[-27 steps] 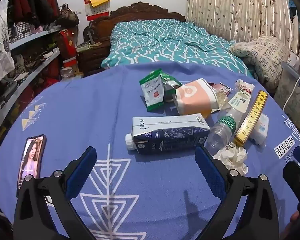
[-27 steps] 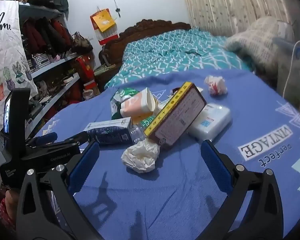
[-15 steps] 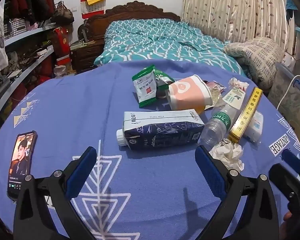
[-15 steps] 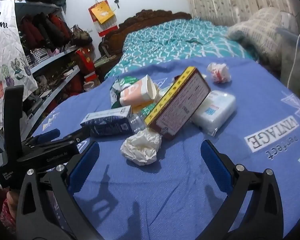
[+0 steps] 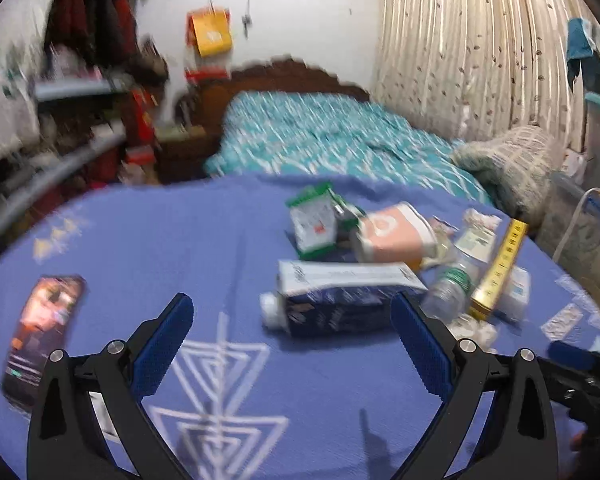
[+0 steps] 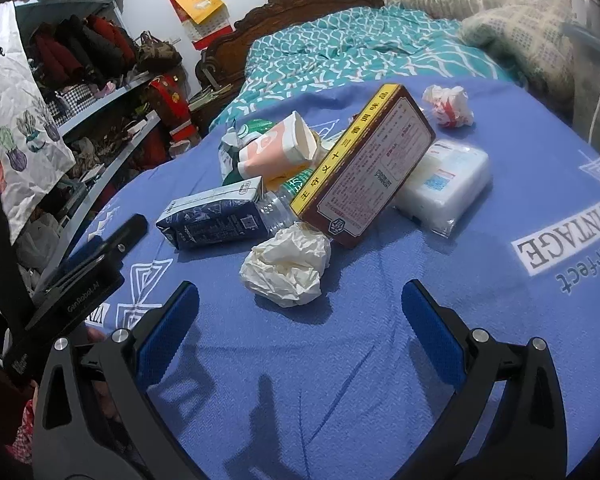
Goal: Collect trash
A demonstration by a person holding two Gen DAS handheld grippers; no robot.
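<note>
The trash lies in one heap on the blue tablecloth (image 6: 380, 360), toward the table's far right part as the left wrist camera sees it. Nearest the right gripper (image 6: 300, 320) is a crumpled white tissue (image 6: 286, 268), just ahead of the gap between its widely spread blue pads, not touched by them. Touching the tissue's far side is a brown and yellow box (image 6: 366, 172), propped at a tilt across a clear plastic bottle (image 6: 278, 208) and leaning toward a white tissue pack (image 6: 444, 182) on its right. A dark blue milk carton (image 6: 216, 214) lies on its side to the left of the bottle, and a pink paper cup (image 6: 278, 150) lies tipped over behind them, with a green snack packet (image 5: 312, 226) beside it. A second crumpled wad with red print (image 6: 448, 106) sits apart near the far edge. The left gripper (image 5: 292, 338) is also spread wide and holds nothing; its view is motion-blurred, with the carton's capped end ahead between the pads and its right pad overlapping the carton's other end. A phone (image 5: 40, 336) lies screen up near the tablecloth's left edge, well apart from the heap. Beyond the table stands a bed with a teal cover (image 6: 340, 52).
</note>
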